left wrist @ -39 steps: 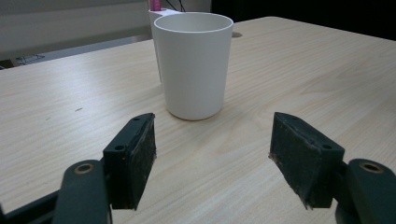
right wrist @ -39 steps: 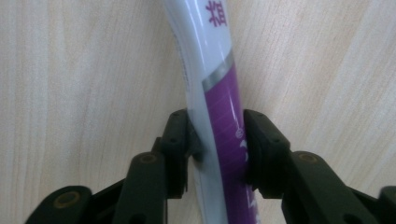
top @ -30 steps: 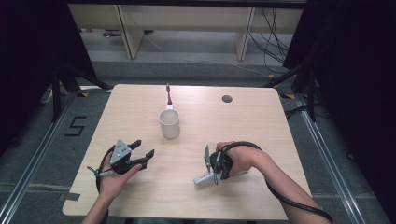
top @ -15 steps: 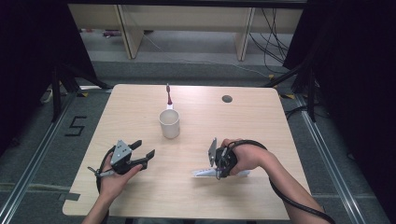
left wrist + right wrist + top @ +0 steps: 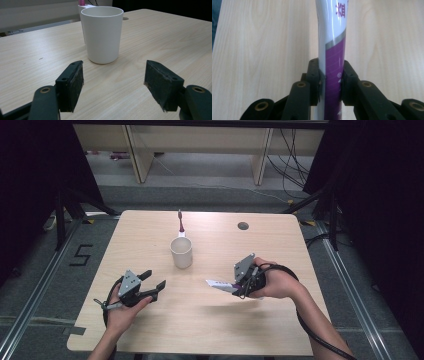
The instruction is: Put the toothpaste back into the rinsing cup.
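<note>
Right hand-held gripper (image 5: 239, 287): its jaws are clamping a white and purple tube (image 5: 220, 285), pressing on the purple end; the person's right hand (image 5: 275, 282) is holding it low over the right half of the worktop (image 5: 300, 250).
Tube: it is sticking out from the jaws toward the middle of the worktop, well apart from the cup (image 5: 181, 252). Whether its tip is touching the wood is not clear.
Left hand-held gripper (image 5: 153, 279): its jaws are standing wide apart and holding nothing; it is resting at the left front of the worktop in the left hand (image 5: 120, 312), pointing toward the cup.
Cup: white, standing upright near the middle of the worktop.
Toothbrush (image 5: 180, 223): pink, lying just behind the cup.
Worktop: pale wood grain, with a round dark hole (image 5: 243, 226) near the far right edge.
Room: grey floor with a "5" taped at the left, pale shelving at the back, dark curtains on both sides.
Right gripper view: the tube's (image 5: 333, 50) silver band and purple lettering are showing close up.
Left gripper view: the cup's (image 5: 103, 33) open rim is standing between the two pads (image 5: 75, 85).
</note>
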The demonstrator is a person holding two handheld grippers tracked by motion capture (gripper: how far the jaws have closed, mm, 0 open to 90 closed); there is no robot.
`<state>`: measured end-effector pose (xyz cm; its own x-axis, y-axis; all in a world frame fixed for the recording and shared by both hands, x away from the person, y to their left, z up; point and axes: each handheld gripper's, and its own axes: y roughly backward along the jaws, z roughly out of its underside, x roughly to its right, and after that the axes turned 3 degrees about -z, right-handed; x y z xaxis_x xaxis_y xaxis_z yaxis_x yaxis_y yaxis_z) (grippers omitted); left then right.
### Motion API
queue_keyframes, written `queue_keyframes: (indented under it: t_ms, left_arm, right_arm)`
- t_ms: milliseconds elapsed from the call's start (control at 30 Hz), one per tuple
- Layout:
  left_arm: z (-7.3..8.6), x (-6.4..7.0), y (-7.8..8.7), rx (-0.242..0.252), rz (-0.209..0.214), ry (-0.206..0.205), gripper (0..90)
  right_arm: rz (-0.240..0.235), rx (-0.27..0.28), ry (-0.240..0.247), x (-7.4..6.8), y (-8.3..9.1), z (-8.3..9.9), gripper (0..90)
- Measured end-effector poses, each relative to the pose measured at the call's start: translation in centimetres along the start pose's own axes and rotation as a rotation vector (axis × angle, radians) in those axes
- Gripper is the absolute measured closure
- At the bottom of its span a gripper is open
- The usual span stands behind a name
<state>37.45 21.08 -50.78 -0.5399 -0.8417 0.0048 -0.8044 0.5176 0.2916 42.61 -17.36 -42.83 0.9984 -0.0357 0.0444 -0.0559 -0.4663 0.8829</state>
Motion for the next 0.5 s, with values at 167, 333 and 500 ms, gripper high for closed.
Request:
queue_keyframes:
  t_ms: [167,333,500]
  left_arm:
    - [-0.09,0.1,0.0,0.001,0.002,0.001,31.0]
    - [-0.14,0.14,-0.03,0.004,0.004,0.0,31.0]
    - [-0.22,0.13,0.0,0.007,0.003,-0.001,31.0]
  right_arm:
    - [0.065,0.127,-0.06,0.21,0.82,0.43,74.0]
    - [0.152,0.248,-0.123,0.29,1.03,0.8,74.0]
    - [0.204,0.328,-0.166,0.33,0.96,1.03,74.0]
